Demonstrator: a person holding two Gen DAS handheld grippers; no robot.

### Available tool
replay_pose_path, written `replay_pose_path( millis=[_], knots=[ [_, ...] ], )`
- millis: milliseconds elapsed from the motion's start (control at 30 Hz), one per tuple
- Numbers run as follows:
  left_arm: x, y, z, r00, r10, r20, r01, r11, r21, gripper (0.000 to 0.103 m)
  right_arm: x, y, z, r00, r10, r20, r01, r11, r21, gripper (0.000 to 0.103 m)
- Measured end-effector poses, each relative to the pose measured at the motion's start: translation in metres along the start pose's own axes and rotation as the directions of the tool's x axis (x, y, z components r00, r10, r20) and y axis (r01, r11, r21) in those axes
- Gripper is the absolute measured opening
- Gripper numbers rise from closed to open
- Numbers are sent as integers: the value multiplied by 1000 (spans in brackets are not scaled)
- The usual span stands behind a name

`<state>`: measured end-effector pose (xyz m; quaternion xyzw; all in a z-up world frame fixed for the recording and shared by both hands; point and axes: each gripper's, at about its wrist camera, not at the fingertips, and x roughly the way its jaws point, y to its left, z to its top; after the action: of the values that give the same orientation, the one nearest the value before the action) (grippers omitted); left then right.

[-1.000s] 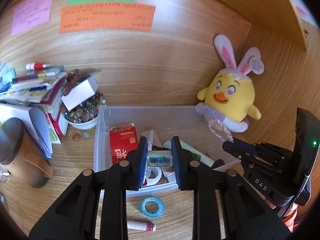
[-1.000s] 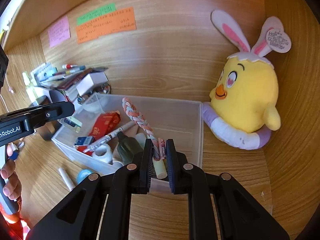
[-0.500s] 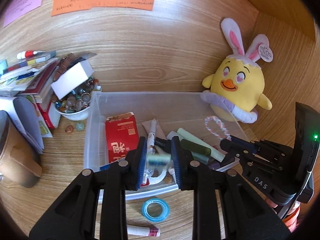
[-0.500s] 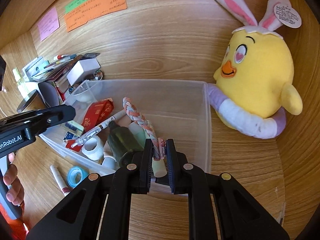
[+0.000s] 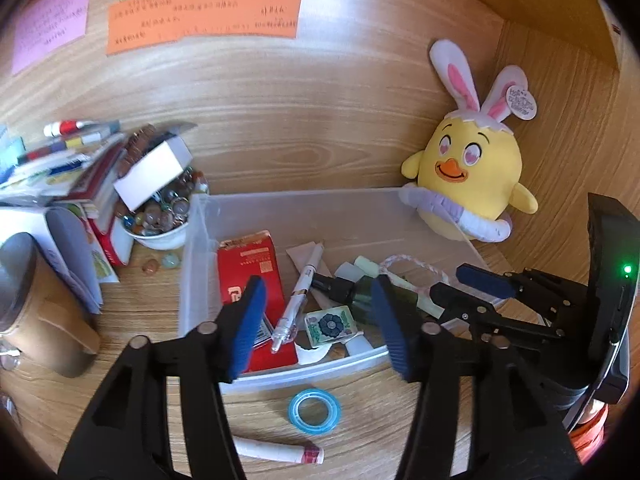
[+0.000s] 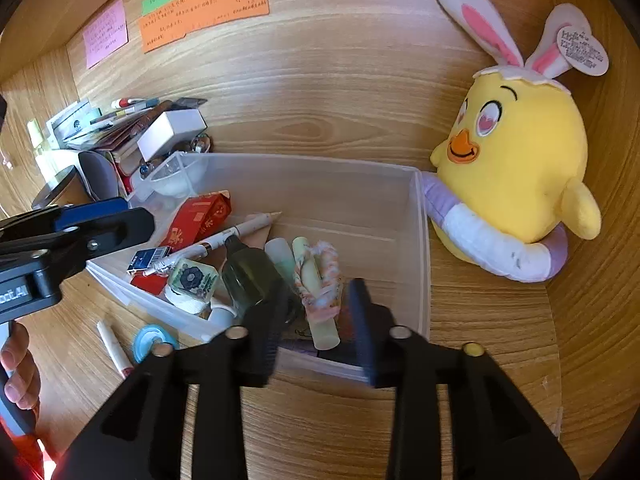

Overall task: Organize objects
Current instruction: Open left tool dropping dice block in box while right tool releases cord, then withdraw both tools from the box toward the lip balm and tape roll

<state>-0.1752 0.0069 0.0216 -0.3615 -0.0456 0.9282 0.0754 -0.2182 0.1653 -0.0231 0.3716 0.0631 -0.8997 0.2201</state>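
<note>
In the left wrist view my left gripper (image 5: 316, 300) hangs over the clear plastic bin (image 5: 288, 204), its jaws opening with nothing between the pads. A small flower-printed tile (image 5: 330, 326) lies in the bin just below it. In the right wrist view my right gripper (image 6: 318, 298) hovers over the bin's near right corner (image 6: 420, 264), jaws opening and empty. The pink braided cord (image 6: 322, 276) lies inside, draped over a pale green tube (image 6: 316, 312). A blue tape ring (image 5: 314, 406) and a white stick (image 5: 280, 450) lie on the desk in front of the bin.
A red packet (image 5: 252, 268), a pen (image 5: 300, 292) and a dark green bottle (image 6: 252, 276) fill the bin. A yellow plush chick (image 5: 472, 176) sits at its right. On the left are a bowl of marbles (image 5: 160, 220), stacked books (image 5: 60, 168) and a brown cup (image 5: 36, 308).
Both grippers have opened. The flower tile dropped from the left gripper into the bin. The braided cord fell from the right gripper onto the green tube.
</note>
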Motion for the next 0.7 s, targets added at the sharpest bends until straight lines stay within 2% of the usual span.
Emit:
replay_pose_path(
  millis=[233, 333, 467, 600, 700],
  knots=[
    [-25, 1, -7, 999, 27, 34, -28, 999, 27, 92, -19, 4, 1, 999, 4, 33, -3, 1000, -16, 47],
    [-31, 3, -13, 999, 41, 29, -43, 998, 35, 95, -31, 7, -1, 998, 7, 55, -6, 1000, -25, 52],
    [-30, 10, -29, 999, 51, -18, -51, 998, 44, 96, -43, 11, -5, 997, 18, 69, -16, 999, -38, 54],
    [-19, 22, -49, 995, 44, -91, -40, 998, 47, 97, -51, 16, -10, 997, 42, 67, -39, 998, -49, 57],
    [-6, 33, -64, 985, 30, -167, -26, 999, 21, 97, -55, 20, -15, 996, 56, 65, -52, 997, -54, 61]
  ],
)
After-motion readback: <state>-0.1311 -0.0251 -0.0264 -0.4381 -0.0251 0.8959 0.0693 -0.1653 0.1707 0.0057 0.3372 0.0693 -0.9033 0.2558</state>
